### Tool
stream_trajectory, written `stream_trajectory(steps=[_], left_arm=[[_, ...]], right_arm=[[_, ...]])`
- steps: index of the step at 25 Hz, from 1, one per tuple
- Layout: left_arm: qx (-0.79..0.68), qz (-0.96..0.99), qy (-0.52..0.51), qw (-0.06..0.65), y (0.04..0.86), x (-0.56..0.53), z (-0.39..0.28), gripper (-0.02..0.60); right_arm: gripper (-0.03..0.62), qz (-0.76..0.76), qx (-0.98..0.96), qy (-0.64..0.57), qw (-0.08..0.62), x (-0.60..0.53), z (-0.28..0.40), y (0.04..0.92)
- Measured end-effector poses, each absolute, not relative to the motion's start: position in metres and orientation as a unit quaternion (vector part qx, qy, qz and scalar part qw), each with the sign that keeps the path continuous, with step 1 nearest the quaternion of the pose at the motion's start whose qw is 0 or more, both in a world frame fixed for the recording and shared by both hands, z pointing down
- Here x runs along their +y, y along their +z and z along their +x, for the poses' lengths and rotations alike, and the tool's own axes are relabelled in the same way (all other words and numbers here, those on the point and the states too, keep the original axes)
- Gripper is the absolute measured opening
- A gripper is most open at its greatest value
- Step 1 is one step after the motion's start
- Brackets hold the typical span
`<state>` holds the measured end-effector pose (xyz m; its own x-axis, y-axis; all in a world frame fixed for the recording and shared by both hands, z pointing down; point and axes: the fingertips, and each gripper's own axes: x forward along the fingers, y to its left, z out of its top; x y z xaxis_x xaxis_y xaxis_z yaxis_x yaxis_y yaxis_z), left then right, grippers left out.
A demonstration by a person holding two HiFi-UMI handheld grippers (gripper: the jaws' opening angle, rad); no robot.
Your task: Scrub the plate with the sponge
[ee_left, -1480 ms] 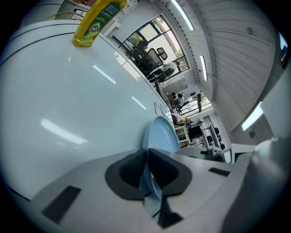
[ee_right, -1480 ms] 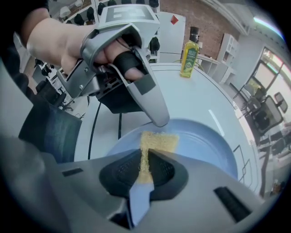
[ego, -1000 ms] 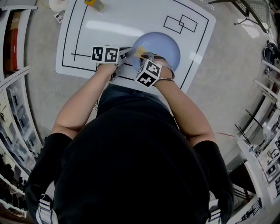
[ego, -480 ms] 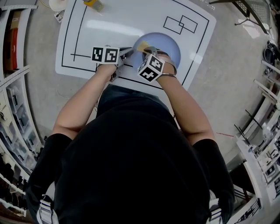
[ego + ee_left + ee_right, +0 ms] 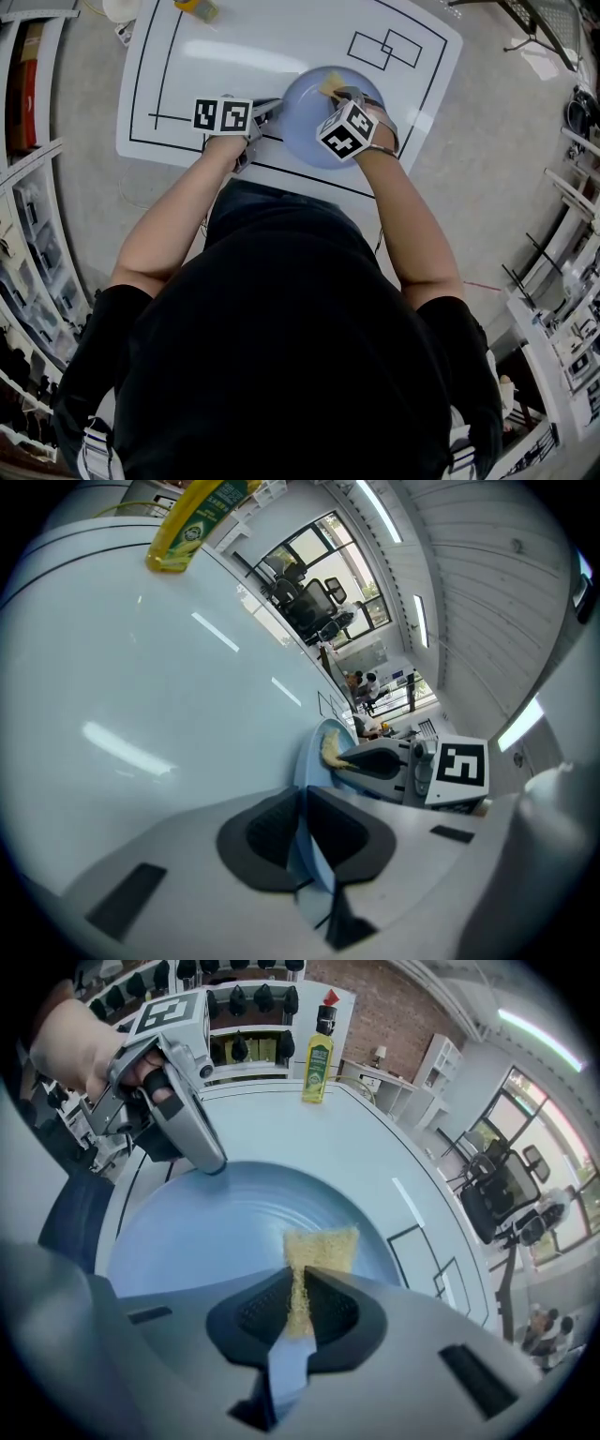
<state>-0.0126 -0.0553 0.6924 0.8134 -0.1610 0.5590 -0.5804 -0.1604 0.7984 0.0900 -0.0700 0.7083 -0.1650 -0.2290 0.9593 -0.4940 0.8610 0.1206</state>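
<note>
A pale blue plate [image 5: 305,117] lies on the white mat [image 5: 234,66]. My left gripper [image 5: 274,109] is shut on the plate's left rim; in the left gripper view the rim [image 5: 305,841] runs edge-on between the jaws of that gripper [image 5: 305,832]. My right gripper [image 5: 339,94] is over the plate's far right part, shut on a yellow sponge [image 5: 329,85]. In the right gripper view the sponge [image 5: 319,1255] sticks out from the gripper [image 5: 300,1309] and presses on the plate [image 5: 206,1232]. The left gripper's fingers [image 5: 192,1143] clamp the rim there.
A yellow soap bottle [image 5: 317,1058] stands at the mat's far edge, also seen as a bottle [image 5: 199,7] in the head view. Black outlines [image 5: 384,49] are printed on the mat. Shelving lines the left and right sides of the floor.
My right gripper has carried the sponge across the plate from its near left part to its far right part. The left gripper and the plate have stayed put.
</note>
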Motion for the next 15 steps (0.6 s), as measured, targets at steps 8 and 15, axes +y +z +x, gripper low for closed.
stream_trajectory(steps=[8, 15], left_arm=[[-0.258, 0.742, 0.178, 0.593, 0.692, -0.055, -0.012, 0.034], [-0.270, 0.744, 0.175, 0.586, 0.691, -0.056, -0.013, 0.034]], right_arm=[[0.034, 0.247, -0.731, 0.117, 0.625, -0.048, 0.133, 0.708], [0.035, 0.220, -0.720, 0.125, 0.646, -0.004, 0.142, 0.708]])
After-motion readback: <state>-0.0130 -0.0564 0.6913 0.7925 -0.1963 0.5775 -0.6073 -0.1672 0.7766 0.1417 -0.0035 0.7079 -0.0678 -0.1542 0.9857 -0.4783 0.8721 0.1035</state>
